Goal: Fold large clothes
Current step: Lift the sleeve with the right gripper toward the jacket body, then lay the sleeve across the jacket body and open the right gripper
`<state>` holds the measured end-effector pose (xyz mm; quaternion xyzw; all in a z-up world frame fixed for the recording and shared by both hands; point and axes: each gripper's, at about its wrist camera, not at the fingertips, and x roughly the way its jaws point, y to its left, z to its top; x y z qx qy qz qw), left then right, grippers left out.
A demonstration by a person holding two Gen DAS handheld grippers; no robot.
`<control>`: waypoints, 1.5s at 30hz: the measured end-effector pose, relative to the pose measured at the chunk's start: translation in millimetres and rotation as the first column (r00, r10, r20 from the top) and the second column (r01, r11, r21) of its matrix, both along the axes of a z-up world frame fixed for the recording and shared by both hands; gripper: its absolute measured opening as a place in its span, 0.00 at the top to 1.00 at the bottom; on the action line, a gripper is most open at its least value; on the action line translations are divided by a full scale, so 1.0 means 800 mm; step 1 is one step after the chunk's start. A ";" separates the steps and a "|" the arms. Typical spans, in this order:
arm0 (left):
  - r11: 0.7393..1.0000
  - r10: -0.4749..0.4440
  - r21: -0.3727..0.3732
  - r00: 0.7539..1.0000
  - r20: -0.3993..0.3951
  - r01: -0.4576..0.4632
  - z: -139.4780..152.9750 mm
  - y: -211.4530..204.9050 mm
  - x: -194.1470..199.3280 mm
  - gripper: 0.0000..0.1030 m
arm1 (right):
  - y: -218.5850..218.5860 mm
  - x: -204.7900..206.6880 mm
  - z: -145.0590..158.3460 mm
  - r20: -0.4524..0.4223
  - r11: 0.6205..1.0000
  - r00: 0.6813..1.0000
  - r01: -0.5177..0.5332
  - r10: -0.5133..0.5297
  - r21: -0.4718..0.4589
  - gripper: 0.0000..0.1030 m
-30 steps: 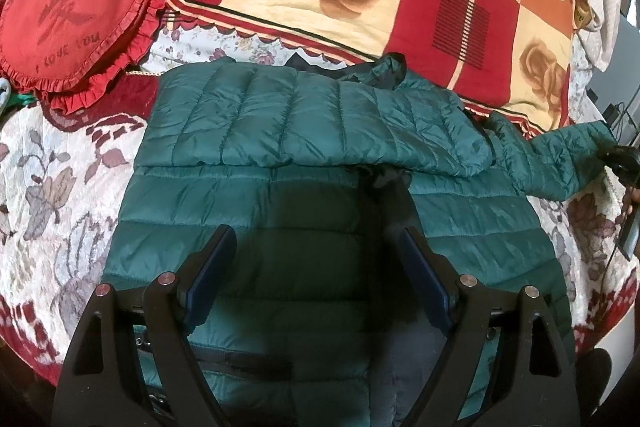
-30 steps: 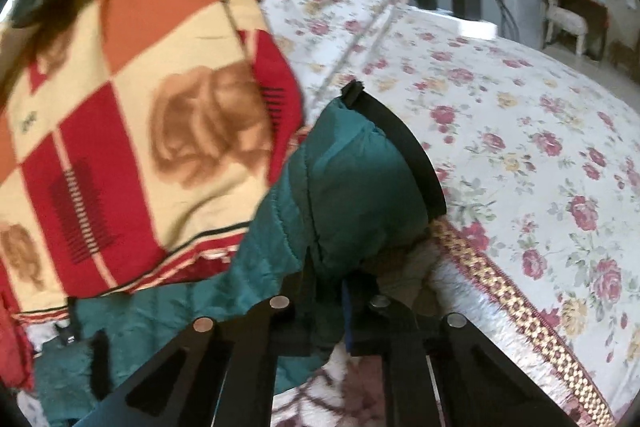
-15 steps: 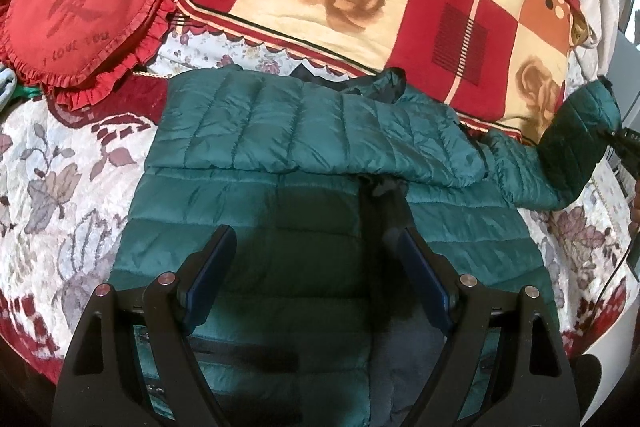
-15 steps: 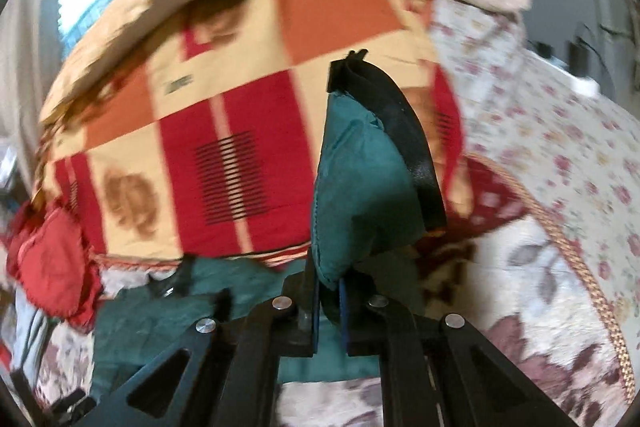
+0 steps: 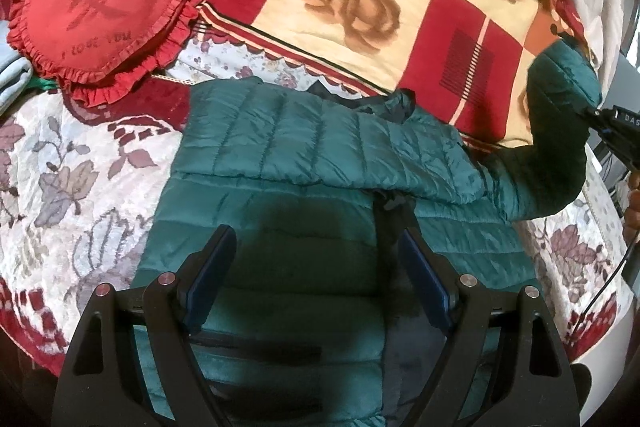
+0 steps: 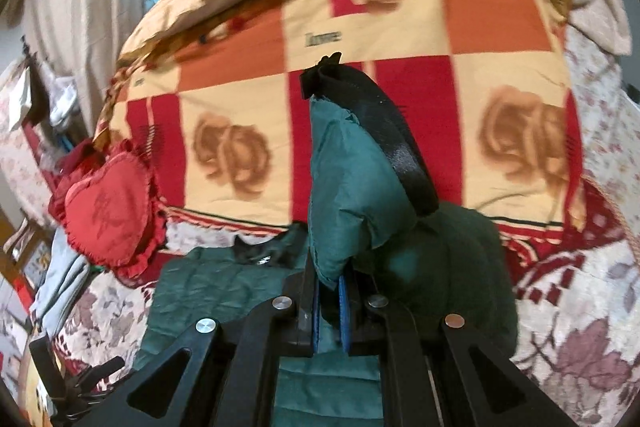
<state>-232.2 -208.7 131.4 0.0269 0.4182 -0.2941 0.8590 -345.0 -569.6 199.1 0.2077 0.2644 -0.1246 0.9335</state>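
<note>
Lying far left on the floral bedspread [image 5: 60,163], red heart-shaped pillow [image 5: 100,11]. Spread flat at centre, green puffer jacket [image 5: 304,219], one sleeve [image 5: 320,143] folded across the chest. Hovering just above its lower body, left gripper [image 5: 316,267], jaws wide apart, grasping nothing. Lifted at right, other sleeve [image 6: 352,195], black cuff [image 6: 384,139] up, pinched in clenched right gripper [image 6: 330,307], checked rose blanket [image 6: 240,115] behind.
</note>
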 end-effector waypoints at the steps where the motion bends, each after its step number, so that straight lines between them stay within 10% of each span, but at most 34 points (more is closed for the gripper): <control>1: 1.000 0.005 -0.002 1.000 0.001 -0.005 0.002 0.003 0.001 0.19 | 0.008 0.007 0.001 -0.003 1.000 1.000 -0.015 0.015 -0.002 0.93; 45: 0.988 0.142 -0.046 0.988 -0.066 -0.145 -0.010 0.099 0.050 0.19 | 0.256 0.232 -0.148 -0.296 0.939 0.896 -0.344 0.331 0.010 0.89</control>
